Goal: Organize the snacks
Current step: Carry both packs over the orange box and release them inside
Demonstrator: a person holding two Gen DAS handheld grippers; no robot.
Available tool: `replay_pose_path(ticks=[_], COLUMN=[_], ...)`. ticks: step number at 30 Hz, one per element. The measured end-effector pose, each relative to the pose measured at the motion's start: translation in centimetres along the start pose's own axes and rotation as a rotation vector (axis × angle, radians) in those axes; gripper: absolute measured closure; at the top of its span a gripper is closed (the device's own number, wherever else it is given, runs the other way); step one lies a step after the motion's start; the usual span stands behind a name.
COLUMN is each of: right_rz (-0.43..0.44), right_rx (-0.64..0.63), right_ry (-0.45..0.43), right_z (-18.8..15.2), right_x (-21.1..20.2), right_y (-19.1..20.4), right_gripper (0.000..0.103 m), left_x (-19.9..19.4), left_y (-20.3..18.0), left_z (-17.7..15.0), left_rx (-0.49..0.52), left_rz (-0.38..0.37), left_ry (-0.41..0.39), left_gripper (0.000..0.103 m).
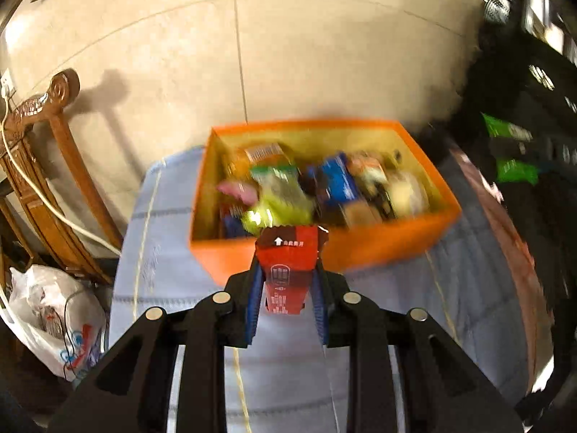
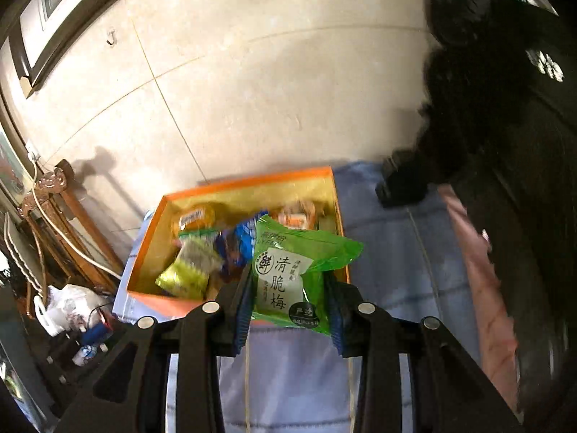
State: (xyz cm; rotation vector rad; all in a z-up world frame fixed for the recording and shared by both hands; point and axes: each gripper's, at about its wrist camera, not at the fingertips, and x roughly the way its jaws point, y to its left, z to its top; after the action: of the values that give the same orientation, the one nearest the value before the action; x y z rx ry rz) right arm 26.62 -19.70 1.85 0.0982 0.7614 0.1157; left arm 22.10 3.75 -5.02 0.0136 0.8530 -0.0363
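While the open orange cardboard box [image 1: 378, 241] on the pale blue quilted cloth [image 1: 162, 252] already holds many wrappers, two snacks are unplaced. Near it, the left gripper [image 1: 286, 281] pinches a small red packet [image 1: 286, 263]; the right gripper [image 2: 290, 296] clamps a green plum pouch [image 2: 288, 270].

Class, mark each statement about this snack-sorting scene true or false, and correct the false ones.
1. The left gripper holds a red packet. True.
2. The right gripper is empty. False: it is shut on a green packet.
3. The orange box contains several snacks. True.
4. The box sits on bare wood. False: it rests on a pale blue cloth.
5. A white plastic bag lies inside the box. False: it lies on the floor, left of the cloth.
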Motion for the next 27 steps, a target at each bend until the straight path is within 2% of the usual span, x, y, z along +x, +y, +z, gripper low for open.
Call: replay_pose_path(ticks=[6, 9, 13, 20, 27], right_rz=[0.002, -0.001, -0.009, 0.008, -0.006], right_rx=[-0.015, -0.032, -0.038, -0.026, -0.008], right_ry=[0.016, 0.018, 0.021, 0.029, -0.012], right_z=[2.3, 2.9, 3.5, 3.2, 4.6], right_x=[2.8, 3.7, 4.5, 4.8, 3.9], right_y=[1.4, 1.7, 2.0, 1.9, 1.6], right_gripper=[0.068, 0.068, 0.068, 0.068, 0.068], left_x=[1.7, 2.0, 2.7, 3.1, 1.1], left_y=[1.0, 0.6, 0.5, 0.6, -0.3], left_z=[5.4, 7.1, 7.9, 7.3, 9.6], left_rx=[-0.069, -0.041, -0.028, -0.021, 0.036], left_rz=[-0.06, -0.037, -0.031, -0.046, -0.024], left_ry=[-0.027, -0.062, -0.067, -0.05, -0.121], left_gripper=[0.079, 0.08, 0.08, 0.08, 0.08])
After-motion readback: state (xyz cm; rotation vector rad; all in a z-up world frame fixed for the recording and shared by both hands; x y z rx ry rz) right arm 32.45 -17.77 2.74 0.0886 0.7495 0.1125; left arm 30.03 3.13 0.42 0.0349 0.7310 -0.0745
